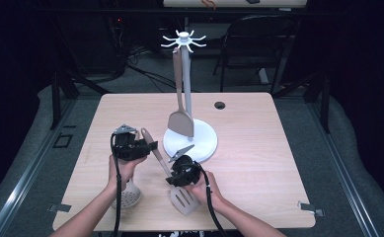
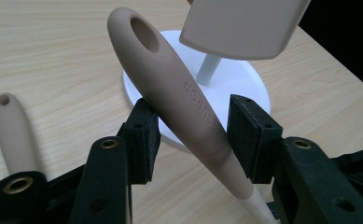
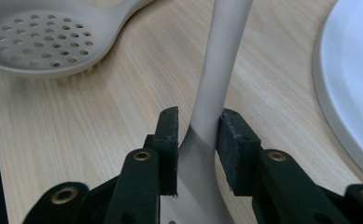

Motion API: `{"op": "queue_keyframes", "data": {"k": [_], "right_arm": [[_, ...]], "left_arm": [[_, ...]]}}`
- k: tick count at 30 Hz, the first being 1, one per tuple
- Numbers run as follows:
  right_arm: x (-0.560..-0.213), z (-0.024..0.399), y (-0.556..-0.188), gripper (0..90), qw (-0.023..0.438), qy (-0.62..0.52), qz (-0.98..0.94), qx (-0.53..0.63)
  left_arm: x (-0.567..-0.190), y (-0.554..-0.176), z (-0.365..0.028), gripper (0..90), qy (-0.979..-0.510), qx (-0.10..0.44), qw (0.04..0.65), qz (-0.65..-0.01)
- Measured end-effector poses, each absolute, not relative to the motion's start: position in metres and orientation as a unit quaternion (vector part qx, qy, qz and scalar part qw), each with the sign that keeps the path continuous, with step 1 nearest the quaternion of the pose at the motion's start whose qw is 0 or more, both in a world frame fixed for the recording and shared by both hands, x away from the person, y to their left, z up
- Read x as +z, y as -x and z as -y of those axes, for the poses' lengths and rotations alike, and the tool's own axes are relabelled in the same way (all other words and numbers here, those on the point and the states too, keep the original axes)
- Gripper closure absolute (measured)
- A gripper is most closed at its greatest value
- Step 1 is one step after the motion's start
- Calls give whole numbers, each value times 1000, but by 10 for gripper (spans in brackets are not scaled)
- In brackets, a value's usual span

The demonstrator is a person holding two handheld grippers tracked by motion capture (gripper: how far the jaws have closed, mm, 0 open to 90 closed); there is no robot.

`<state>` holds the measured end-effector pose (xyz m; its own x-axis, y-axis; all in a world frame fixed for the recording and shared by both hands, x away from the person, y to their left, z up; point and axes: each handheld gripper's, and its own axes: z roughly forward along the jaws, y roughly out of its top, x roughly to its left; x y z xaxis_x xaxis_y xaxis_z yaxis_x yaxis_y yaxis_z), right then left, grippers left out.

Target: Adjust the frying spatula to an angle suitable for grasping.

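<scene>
A: Which step is in hand?

B: A handover or lift of the slotted spatula (image 1: 183, 199) is judged to be under way. Its neck is pinched between the pressed jaws of the right gripper (image 3: 197, 140), just above the blade. Its handle (image 2: 170, 93) is flanked by the jaws of the left gripper (image 2: 192, 135), which are spread; one pad touches it, the other stands just off.

A: Where is the spatula located?

B: It is held near the front of the table (image 1: 258, 148), blade toward the person, handle pointing at the white stand (image 1: 190, 139). A solid turner (image 1: 181, 121) is already hung on the stand. A perforated spoon (image 3: 34, 42) lies flat on the table beside the left hand.

A: What is called for next?

B: The left jaws should be closed on the handle below the hanging hole (image 2: 144, 35). The hole must be left clear so that it can be passed over a hook at the stand's top (image 1: 183, 40).
</scene>
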<state>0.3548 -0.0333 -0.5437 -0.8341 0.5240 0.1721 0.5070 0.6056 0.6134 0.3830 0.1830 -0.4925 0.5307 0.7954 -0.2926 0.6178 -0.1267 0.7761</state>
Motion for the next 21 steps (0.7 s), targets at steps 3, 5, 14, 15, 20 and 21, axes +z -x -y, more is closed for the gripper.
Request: {"op": "queue_keyframes", "data": {"k": [3, 5, 14, 15, 20, 21], "right_arm": [[-542, 37, -356, 731, 3, -293, -892, 345], [-542, 38, -356, 734, 2, -294, -891, 347], [-536, 44, -357, 759, 0, -308, -878, 368], [-536, 44, -357, 760, -3, -308, -876, 370], [-533, 47, -358, 761, -3, -314, -872, 374], [-532, 48, -358, 763, -2, -316, -869, 381]], "left_arm": [[-492, -380, -184, 550, -740, 89, 474, -469], [-492, -379, -184, 549, -742, 83, 477, -463], [-498, -367, -181, 601, -737, 72, 511, -437], [-498, -367, -179, 609, -740, 71, 510, -433], [-499, -365, -174, 630, -740, 68, 516, -425], [-499, -364, -173, 643, -742, 63, 520, -419]]}}
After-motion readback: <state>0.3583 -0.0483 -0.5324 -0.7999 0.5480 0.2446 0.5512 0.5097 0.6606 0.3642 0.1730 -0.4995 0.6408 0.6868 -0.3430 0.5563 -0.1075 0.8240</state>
